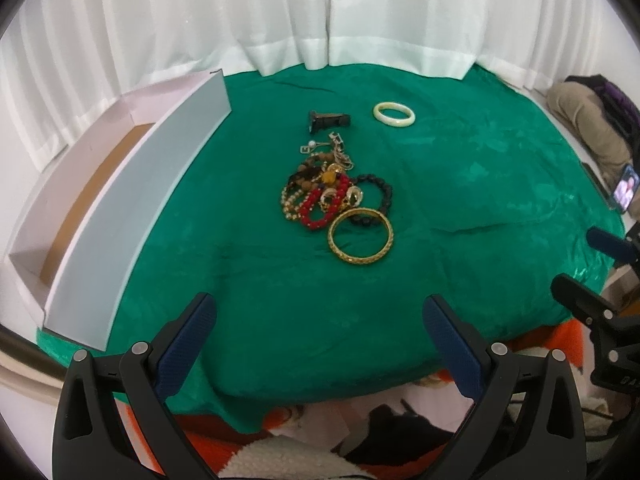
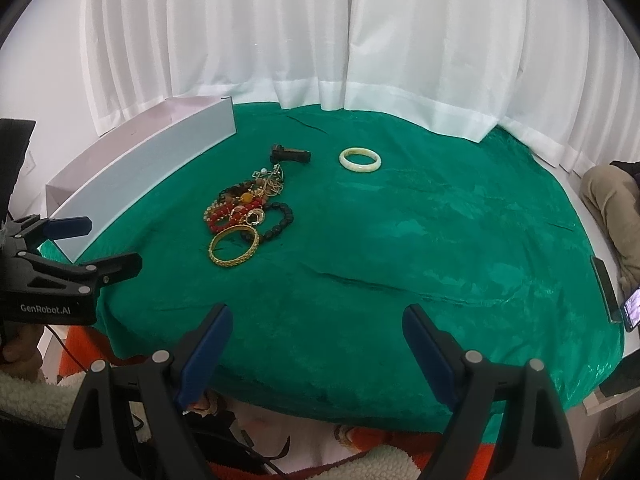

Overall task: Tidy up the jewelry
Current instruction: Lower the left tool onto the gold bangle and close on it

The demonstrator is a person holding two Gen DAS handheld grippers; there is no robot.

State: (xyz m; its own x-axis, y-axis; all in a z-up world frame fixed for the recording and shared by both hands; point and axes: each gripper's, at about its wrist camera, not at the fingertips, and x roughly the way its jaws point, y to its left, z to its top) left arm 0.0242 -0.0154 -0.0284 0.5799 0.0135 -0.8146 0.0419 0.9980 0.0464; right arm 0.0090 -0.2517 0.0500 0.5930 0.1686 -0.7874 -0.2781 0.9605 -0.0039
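Jewelry heap, tangled, ahead of both wide-open, empty tools, left tool and right tool; gold bangle nearest; risk judged: lifting one piece drags interlinked neighbours.

White curtain hung behind green cloth draped over table. Phone with lit screen lay at cloth's right edge, beside tan trousers. Orange-and-white fabric bunched below cloth's near edge. Fleece cuff at lower left.
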